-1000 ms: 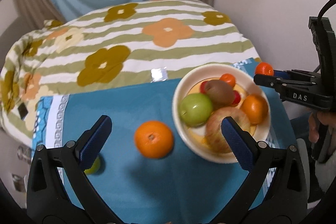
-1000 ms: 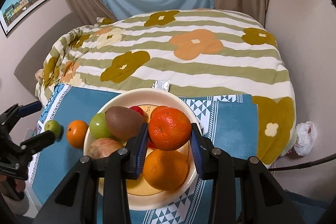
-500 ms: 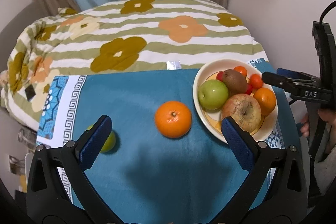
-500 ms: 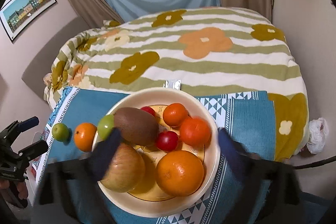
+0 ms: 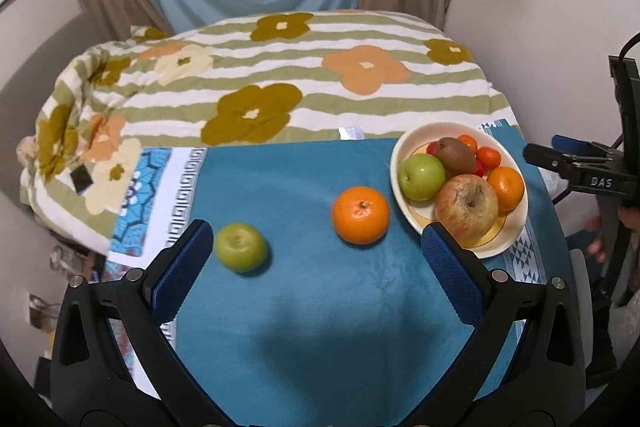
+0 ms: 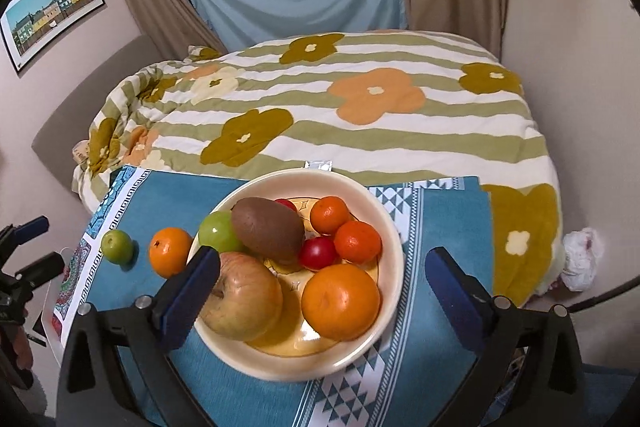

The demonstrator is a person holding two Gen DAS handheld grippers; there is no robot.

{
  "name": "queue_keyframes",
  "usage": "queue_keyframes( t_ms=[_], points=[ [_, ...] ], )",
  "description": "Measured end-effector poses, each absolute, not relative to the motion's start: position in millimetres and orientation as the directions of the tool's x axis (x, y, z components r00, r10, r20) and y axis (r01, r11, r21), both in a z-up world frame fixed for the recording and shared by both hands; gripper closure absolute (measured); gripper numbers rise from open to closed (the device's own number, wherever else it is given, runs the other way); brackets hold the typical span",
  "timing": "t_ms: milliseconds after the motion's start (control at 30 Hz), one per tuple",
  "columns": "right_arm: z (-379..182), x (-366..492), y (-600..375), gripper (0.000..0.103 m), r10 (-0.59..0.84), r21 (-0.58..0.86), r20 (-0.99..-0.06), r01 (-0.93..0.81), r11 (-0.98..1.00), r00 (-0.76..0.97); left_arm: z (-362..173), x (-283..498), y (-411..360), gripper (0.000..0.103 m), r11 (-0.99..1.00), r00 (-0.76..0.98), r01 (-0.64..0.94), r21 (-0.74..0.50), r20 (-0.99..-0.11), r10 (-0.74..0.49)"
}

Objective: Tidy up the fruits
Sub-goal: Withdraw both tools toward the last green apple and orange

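Observation:
A cream bowl [image 6: 392, 227] on the blue cloth holds a large apple [image 6: 240, 301], a kiwi [image 6: 268, 229], a green apple [image 6: 216, 231], a big orange [image 6: 340, 301], two mandarins and red tomatoes. My right gripper [image 6: 324, 259] hovers open just above the bowl's near side with nothing between its fingers. The reddish mandarin [image 6: 357, 241] lies in the bowl. An orange [image 5: 360, 215] and a small green fruit [image 5: 240, 247] rest on the cloth left of the bowl [image 5: 516, 227]. My left gripper [image 5: 316, 243] is open above the cloth, near both, touching neither.
A flowered, striped quilt [image 5: 304, 95] covers the bed beyond the blue cloth [image 5: 300, 307]. A small silver packet [image 5: 351, 133] lies at the cloth's far edge. A wall stands close on the right, and a crumpled white bag [image 6: 580, 259] lies below it.
My right gripper opened and let the reddish mandarin drop into the bowl, then drew back a little. My left gripper pulled back and up, so the small green fruit came fully into view.

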State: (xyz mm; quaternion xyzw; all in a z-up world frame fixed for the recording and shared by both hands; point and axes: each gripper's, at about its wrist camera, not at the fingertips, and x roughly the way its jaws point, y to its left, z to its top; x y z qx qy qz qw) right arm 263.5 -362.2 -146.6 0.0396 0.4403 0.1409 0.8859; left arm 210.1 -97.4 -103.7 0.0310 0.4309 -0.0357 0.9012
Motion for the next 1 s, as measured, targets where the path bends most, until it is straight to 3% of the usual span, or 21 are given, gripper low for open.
queue_keyframes(
  t_ms=[500, 700, 1000],
  points=[
    [-105.7, 205.8, -282.3, 0.001, 0.188, 0.152, -0.817, -0.111, 0.982, 0.544, -94.6, 190.2, -10.7, 0.000, 0.977, 0.625, 0.176, 0.118, -0.781, -0.018],
    [-115.1, 197.1, -228.3, 0.001, 0.125, 0.100, -0.844, -0.077, 0.992, 0.522, -110.9, 200.0, 19.1, 0.000, 0.957, 0.571, 0.278, 0.079, -0.815, -0.099],
    [-144.6, 205.1, -182.5, 0.001, 0.114, 0.149, -0.877, 0.039, 0.988, 0.467, -143.0, 226.2, 32.0, 0.000, 0.884, 0.489, 0.462, 0.066, -0.851, -0.192]
  ],
)
